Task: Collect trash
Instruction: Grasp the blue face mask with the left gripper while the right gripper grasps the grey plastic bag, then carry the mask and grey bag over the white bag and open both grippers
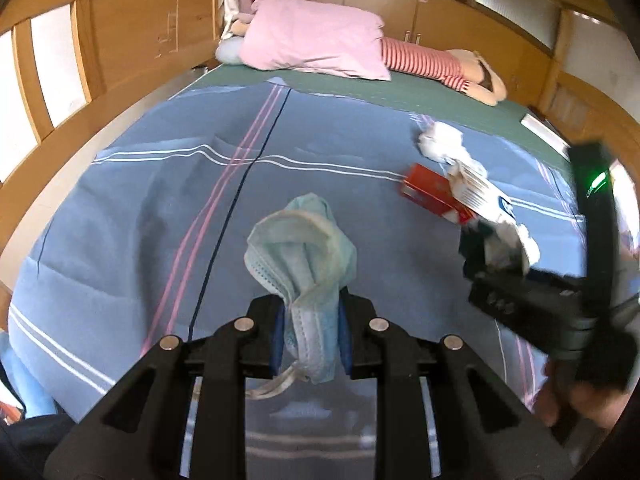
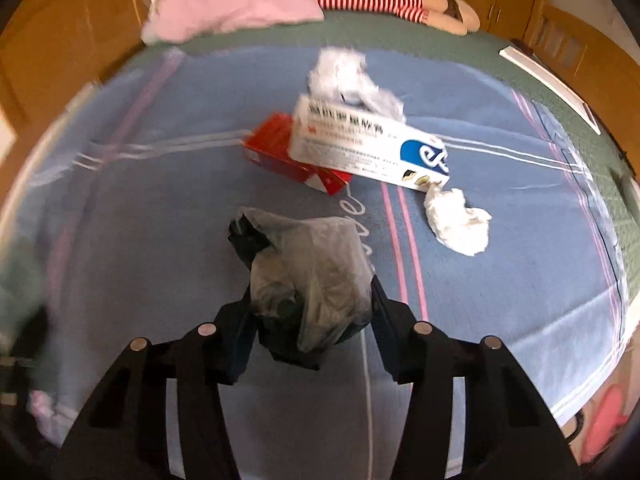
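Note:
My left gripper (image 1: 311, 320) is shut on a crumpled light-blue face mask (image 1: 304, 248), held above the blue bedspread. My right gripper (image 2: 310, 308) is shut on a grey-white crumpled wad with a dark piece (image 2: 308, 272); it also shows at the right of the left wrist view (image 1: 496, 252). On the bed lie a red box (image 2: 280, 148), a white carton with a blue logo (image 2: 368, 144) resting on it, a crumpled white paper behind (image 2: 344, 76) and a white tissue ball (image 2: 460, 220) to the right.
The blue striped bedspread (image 1: 160, 208) covers a green mattress (image 1: 440, 92). A pink pillow (image 1: 316, 36) and a doll in red-striped clothes (image 1: 424, 60) lie at the head. Wooden cabinets (image 1: 132, 32) surround the bed. A white flat object (image 2: 552, 84) lies at the right edge.

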